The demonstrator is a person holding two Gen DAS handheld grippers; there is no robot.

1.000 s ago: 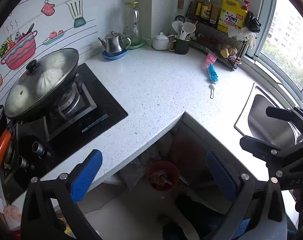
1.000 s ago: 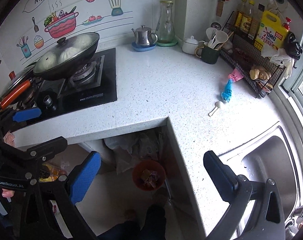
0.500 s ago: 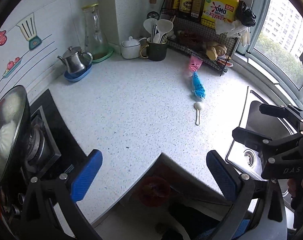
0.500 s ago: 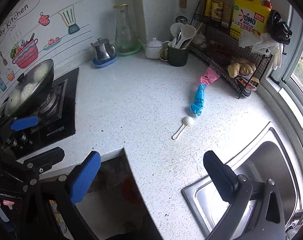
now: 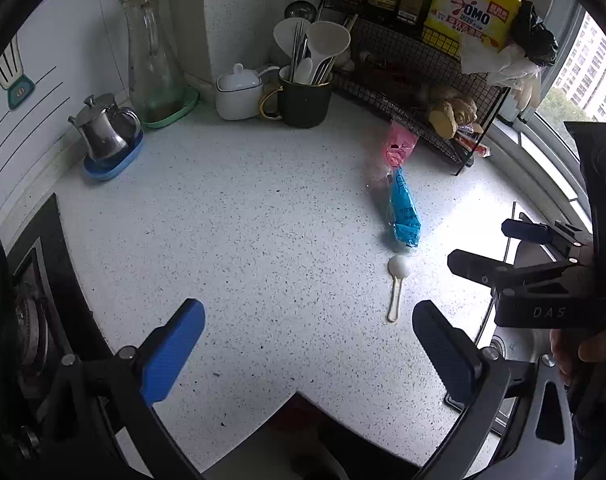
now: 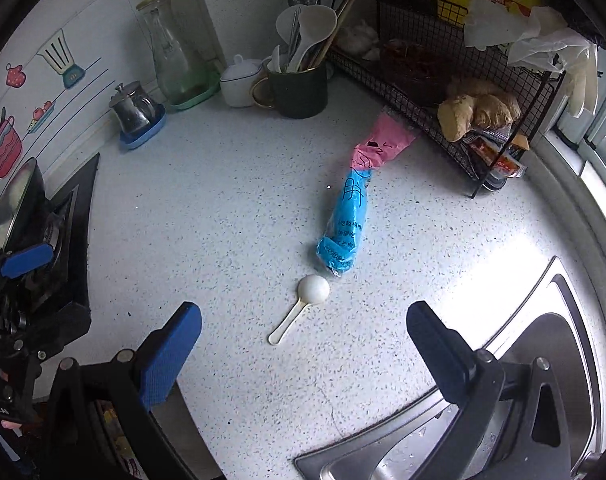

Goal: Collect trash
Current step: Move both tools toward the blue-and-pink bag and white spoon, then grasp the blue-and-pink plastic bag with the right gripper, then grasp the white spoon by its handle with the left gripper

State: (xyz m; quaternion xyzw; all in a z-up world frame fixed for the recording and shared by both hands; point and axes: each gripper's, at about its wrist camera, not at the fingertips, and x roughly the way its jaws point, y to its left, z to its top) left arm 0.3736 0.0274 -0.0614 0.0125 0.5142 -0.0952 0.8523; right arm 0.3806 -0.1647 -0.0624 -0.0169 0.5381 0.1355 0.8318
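Hovering over the speckled countertop [image 5: 243, 240], the left gripper [image 5: 309, 346] is spread wide and empty, the blue-and-pink wrapper [image 5: 401, 204] and white scoop [image 5: 397, 280] lying ahead to its right. From the right wrist, the right gripper [image 6: 303, 344] also gapes empty, the scoop [image 6: 303, 304] between its fingers' line, touching the wrapper [image 6: 345, 224], near the sink [image 6: 523, 380].

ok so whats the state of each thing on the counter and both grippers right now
left hand-held gripper: open, empty, above the counter
right hand-held gripper: open, empty, facing the scoop
wrapper: lying flat, crumpled, untouched
scoop: lying on the counter, bowl end at the wrapper
carafe: upright, nearly empty
kettle: upright, lid on
sugar pot: lid on
mug: upright, full of utensils
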